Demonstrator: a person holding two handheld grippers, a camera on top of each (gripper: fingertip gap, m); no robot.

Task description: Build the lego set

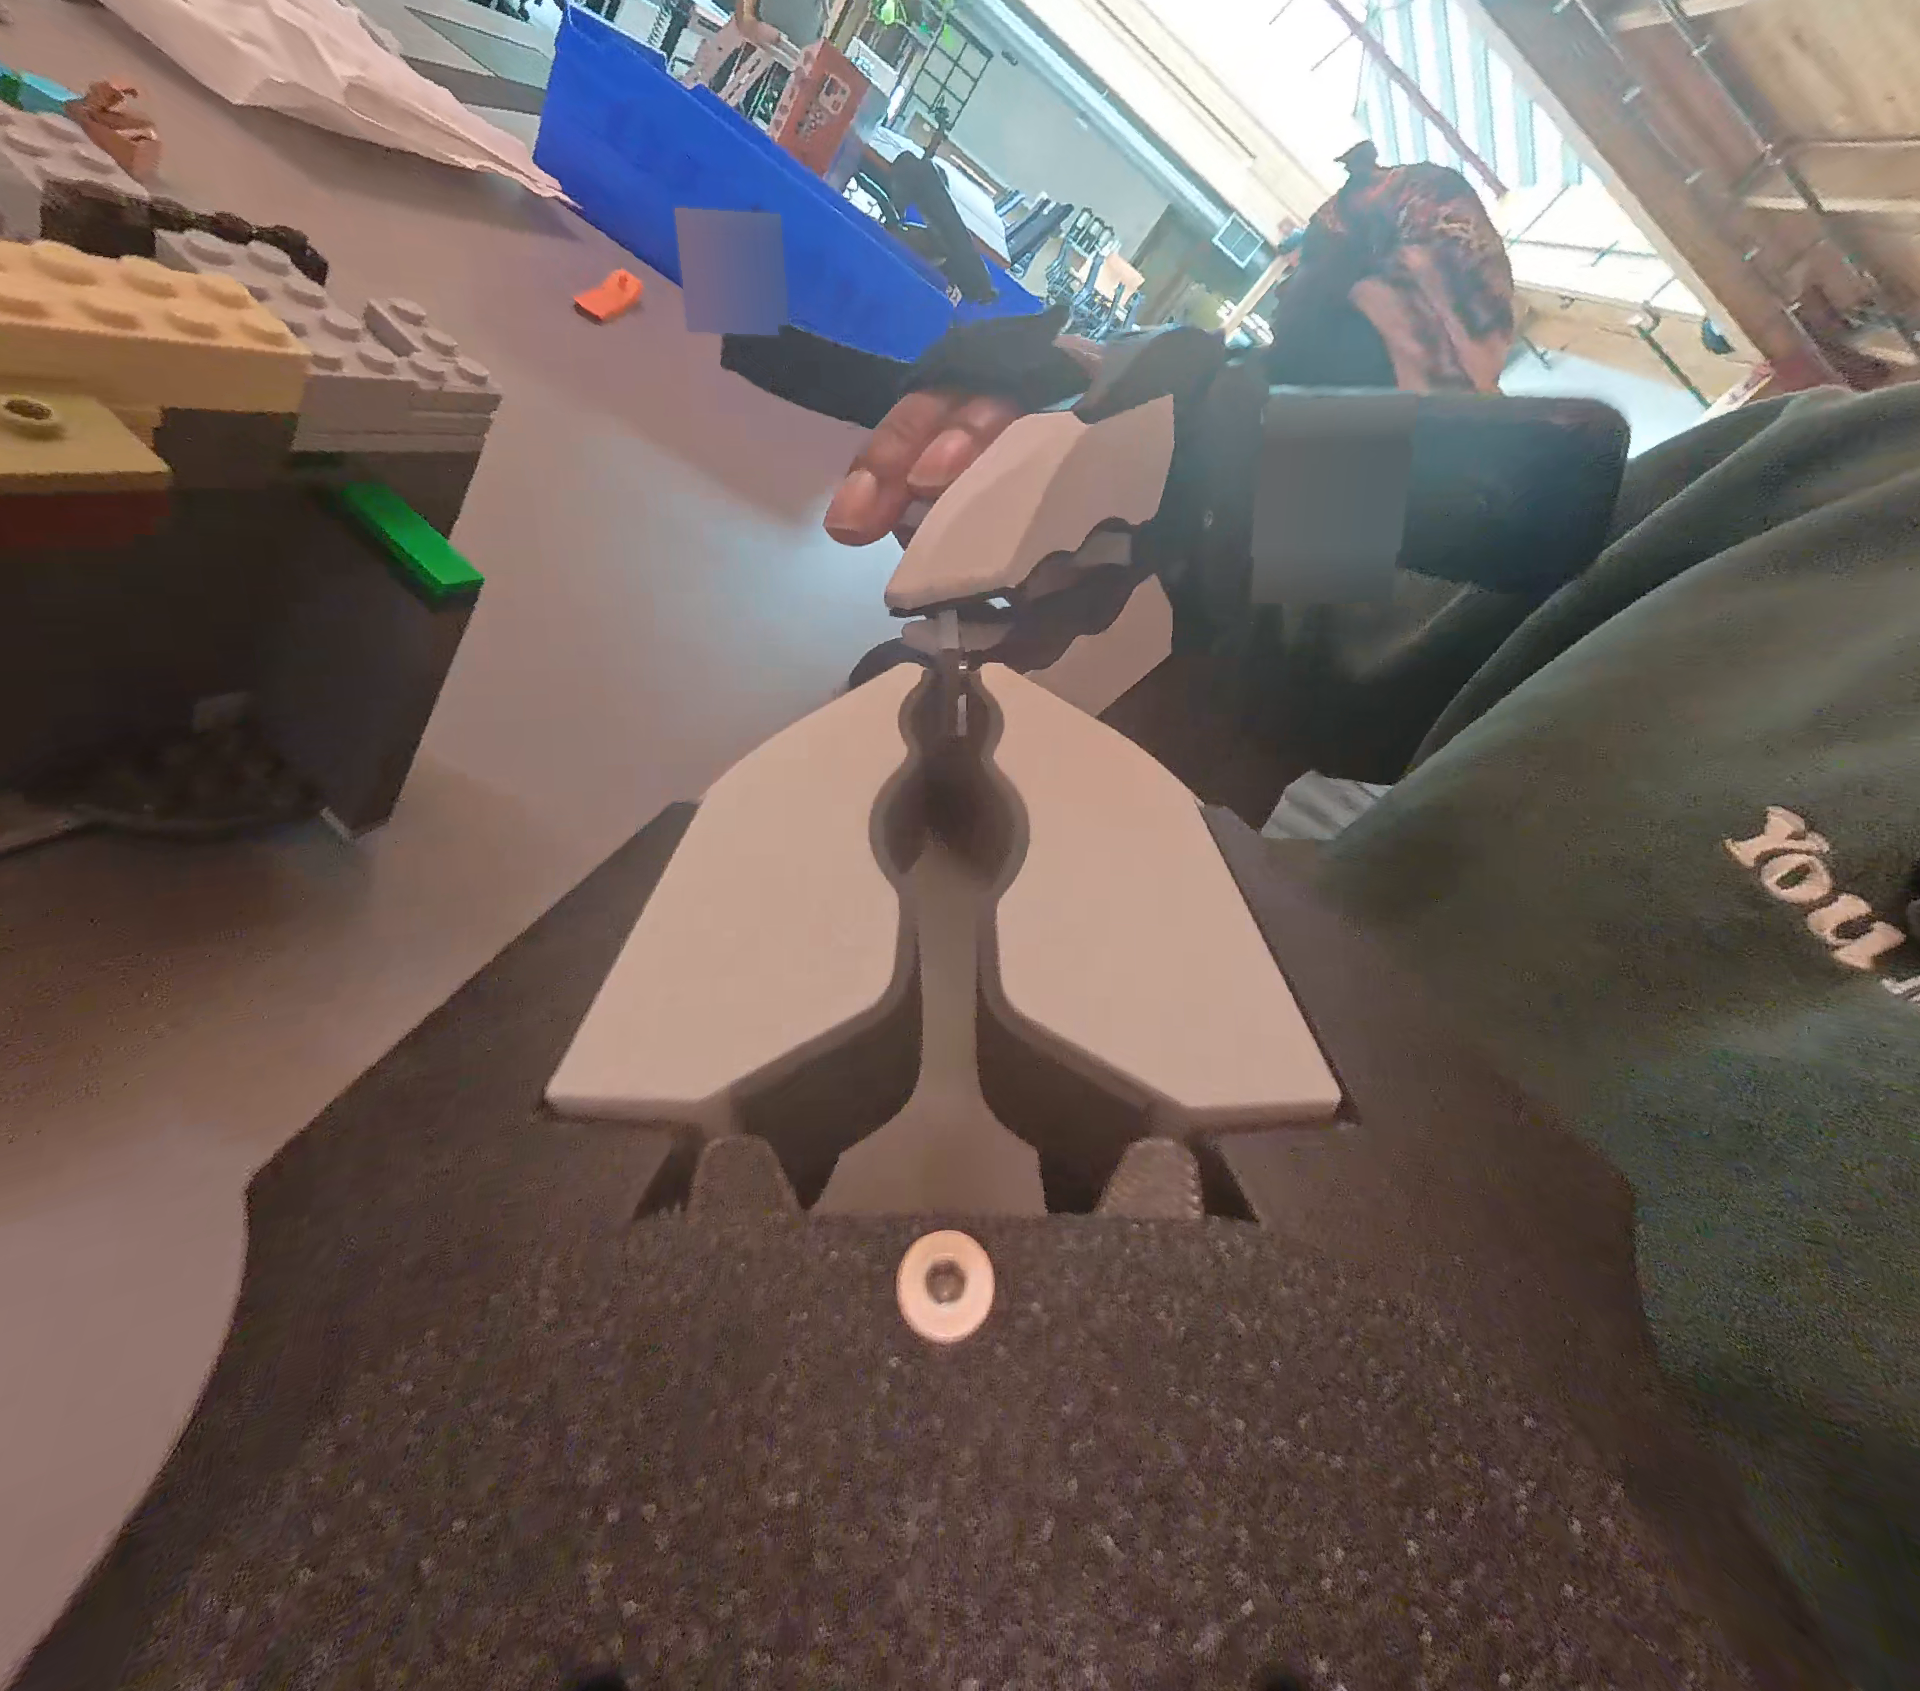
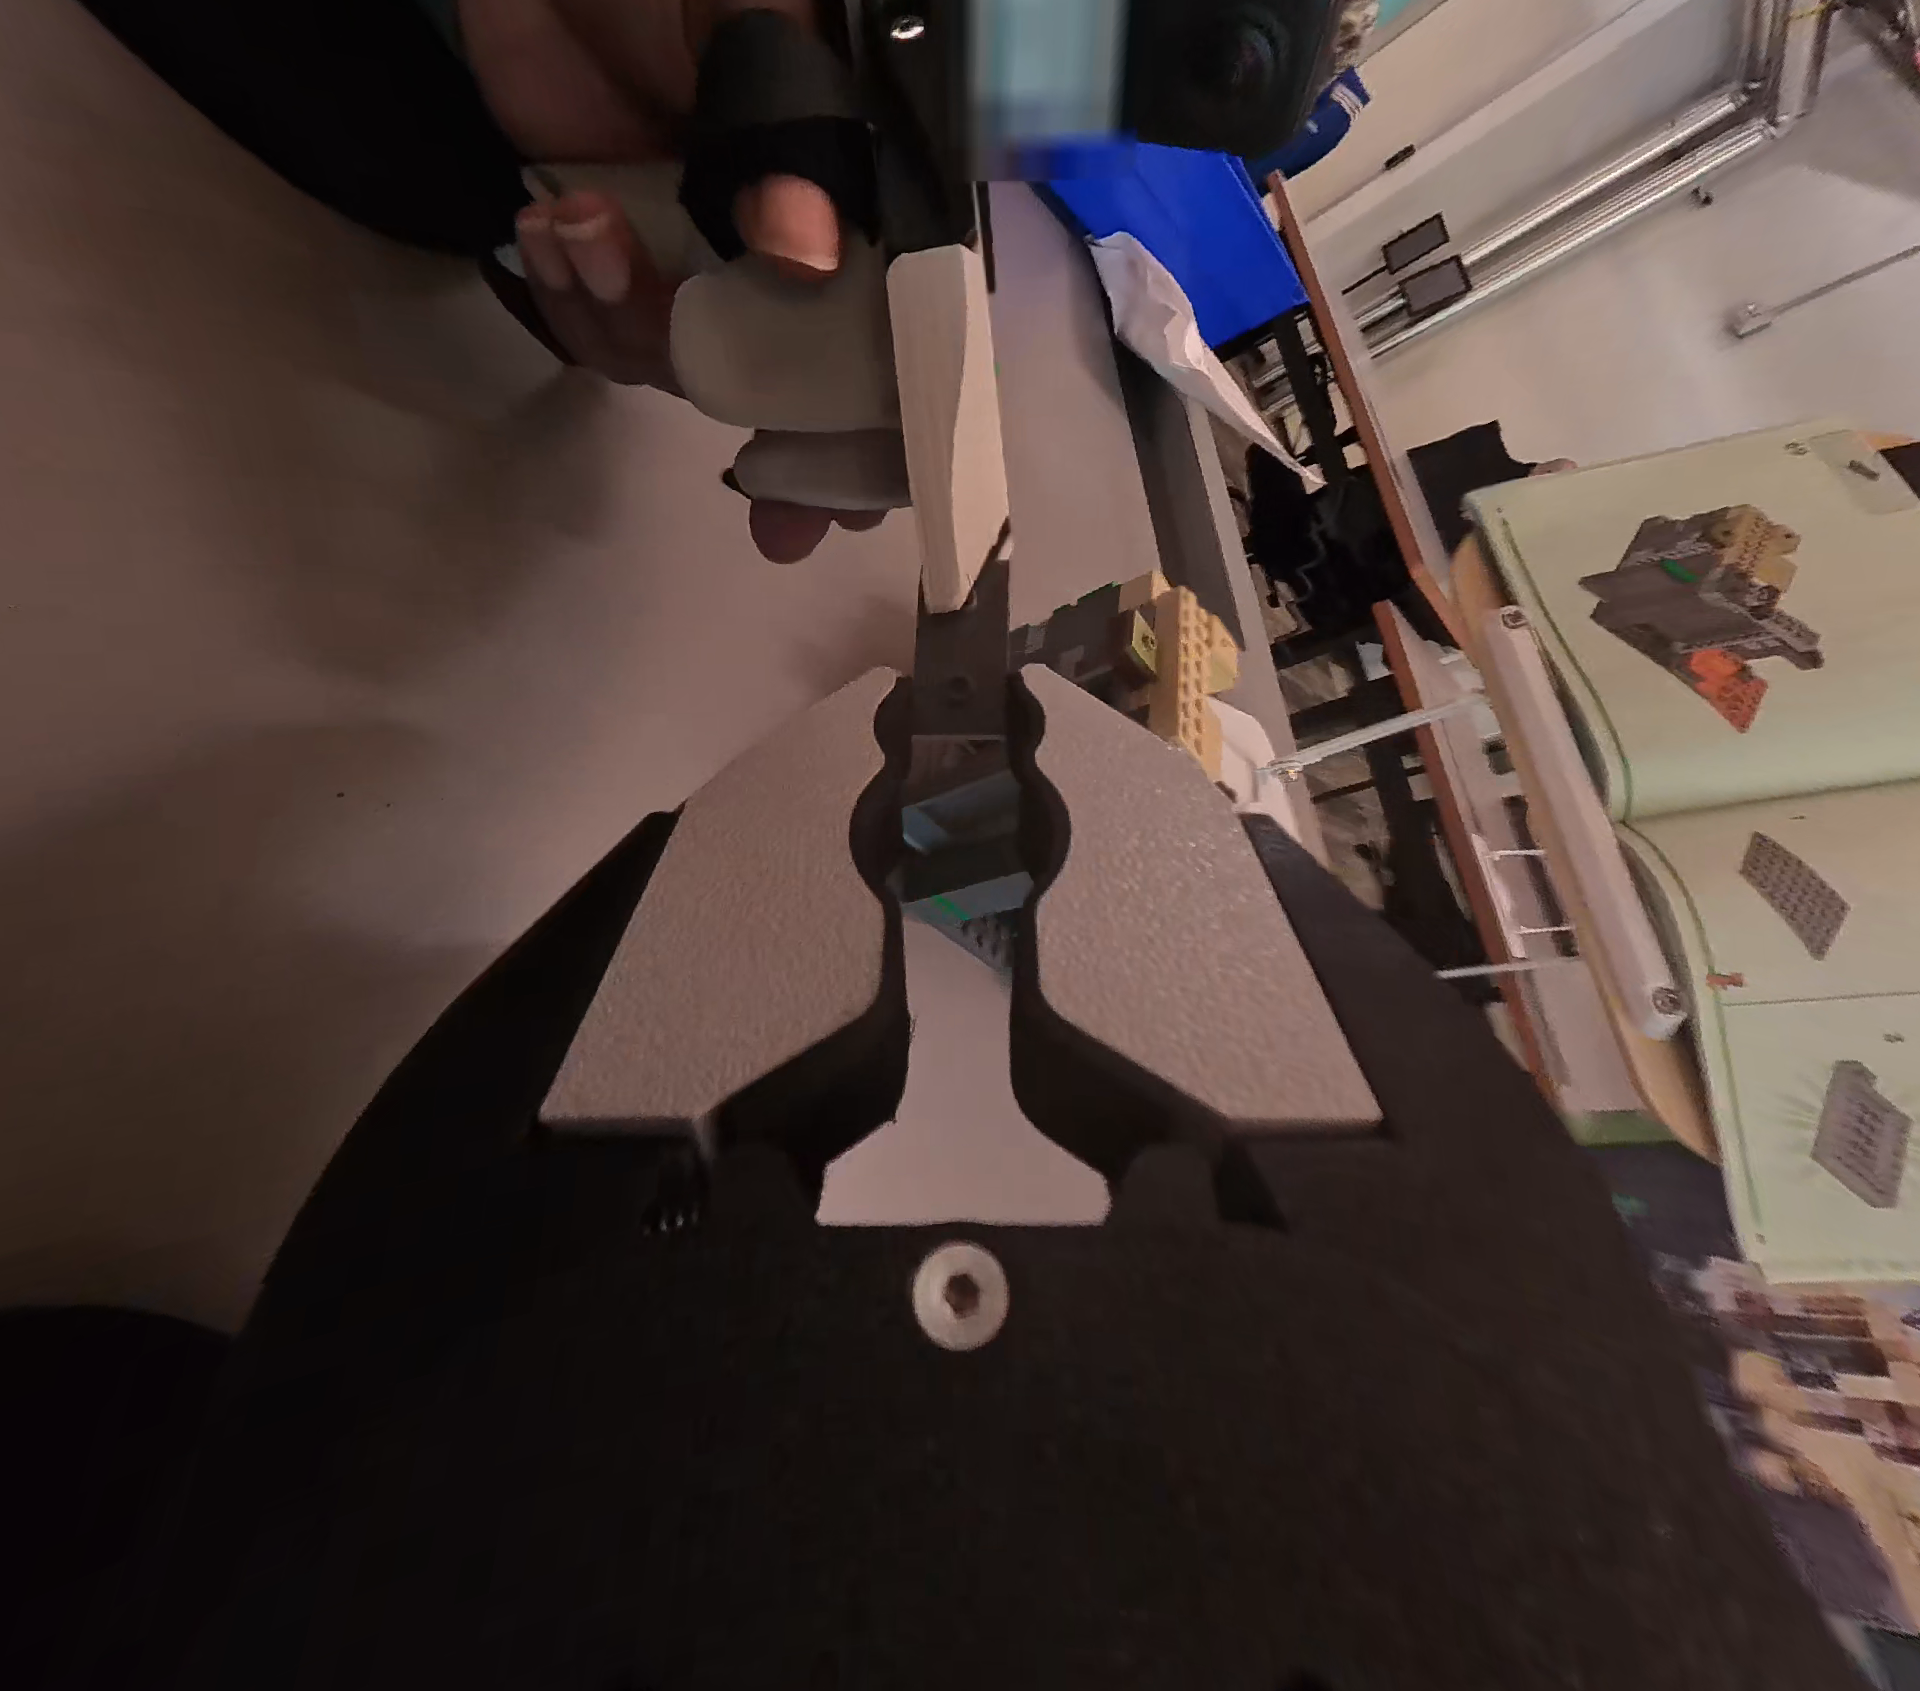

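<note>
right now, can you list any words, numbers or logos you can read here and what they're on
Dark green sweatshirt: pale stitched lettering, cut off at the picture's edge. I don't copy out writing.
Instruction booklet: pictures of brick builds. Any print is too small to read.
Blue bin: no legible text.

Open tabletop left of left gripper; brick model farther left, right gripper directly ahead.
</note>
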